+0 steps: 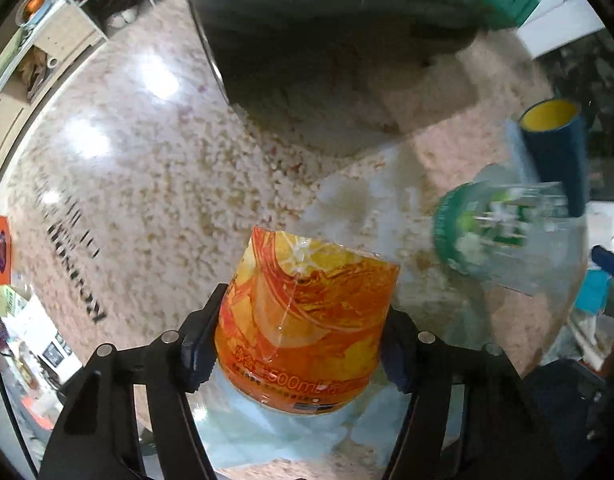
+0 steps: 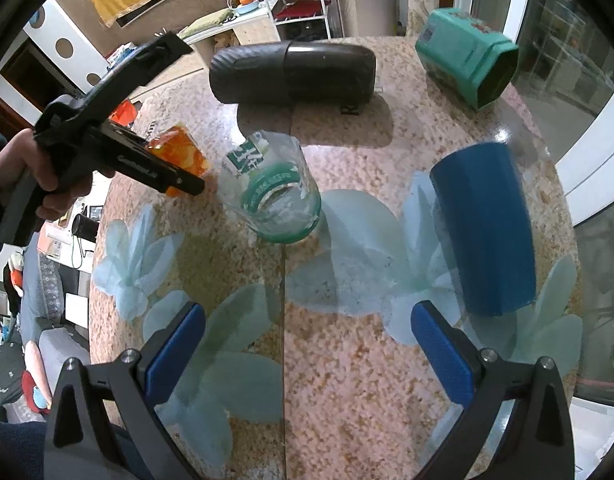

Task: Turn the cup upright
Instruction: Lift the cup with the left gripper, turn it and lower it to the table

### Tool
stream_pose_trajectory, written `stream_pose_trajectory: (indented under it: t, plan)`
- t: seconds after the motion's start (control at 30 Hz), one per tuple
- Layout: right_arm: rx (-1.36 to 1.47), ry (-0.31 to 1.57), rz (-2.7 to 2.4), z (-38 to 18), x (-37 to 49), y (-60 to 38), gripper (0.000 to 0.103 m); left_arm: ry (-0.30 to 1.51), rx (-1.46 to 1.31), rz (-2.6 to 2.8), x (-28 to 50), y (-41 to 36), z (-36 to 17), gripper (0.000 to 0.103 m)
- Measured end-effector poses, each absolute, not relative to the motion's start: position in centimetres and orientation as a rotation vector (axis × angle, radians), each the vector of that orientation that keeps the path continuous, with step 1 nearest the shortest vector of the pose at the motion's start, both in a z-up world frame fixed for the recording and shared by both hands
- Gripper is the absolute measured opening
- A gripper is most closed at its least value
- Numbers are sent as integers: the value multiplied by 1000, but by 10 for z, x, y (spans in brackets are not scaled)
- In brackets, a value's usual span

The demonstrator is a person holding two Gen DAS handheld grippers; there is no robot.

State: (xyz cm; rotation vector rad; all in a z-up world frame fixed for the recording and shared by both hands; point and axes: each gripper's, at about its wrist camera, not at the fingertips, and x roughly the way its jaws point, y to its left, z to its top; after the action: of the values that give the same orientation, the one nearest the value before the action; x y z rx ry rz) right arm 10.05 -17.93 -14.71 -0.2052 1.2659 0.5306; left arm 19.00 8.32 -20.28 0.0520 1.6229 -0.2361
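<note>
My left gripper (image 1: 299,364) is shut on an orange printed cup (image 1: 307,316), held tilted above the speckled table; in the right wrist view the left gripper (image 2: 179,184) grips the orange cup (image 2: 179,150) at the table's left edge. A clear glass cup with green print (image 2: 273,196) lies on its side mid-table; it also shows in the left wrist view (image 1: 491,236). A blue cup (image 2: 483,224) stands beside it; it also shows in the left wrist view (image 1: 555,148), with a yellow inside. My right gripper (image 2: 307,354) is open and empty near the table's front.
A dark cylindrical case (image 2: 291,72) lies at the table's back. A teal box (image 2: 467,60) lies on its side at the back right. The round table (image 2: 347,380) has pale leaf prints. Shelves and furniture stand beyond its far edge.
</note>
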Motion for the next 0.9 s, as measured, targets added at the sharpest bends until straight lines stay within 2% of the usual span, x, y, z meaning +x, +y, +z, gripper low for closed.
stream_pose_trajectory:
  t: [0.27,0.5,0.9]
  plan:
    - [-179,1196,480,-112,83,-190,103,1491,-89,-197,129,101,-141,70]
    - [-161,1155,409,-88,54,-201,103,1459,-156,-108,73,62,-116,70]
    - [-188,1207,389,-94,30,-229,103,1482,-232,-36,-9,-11,-135,71]
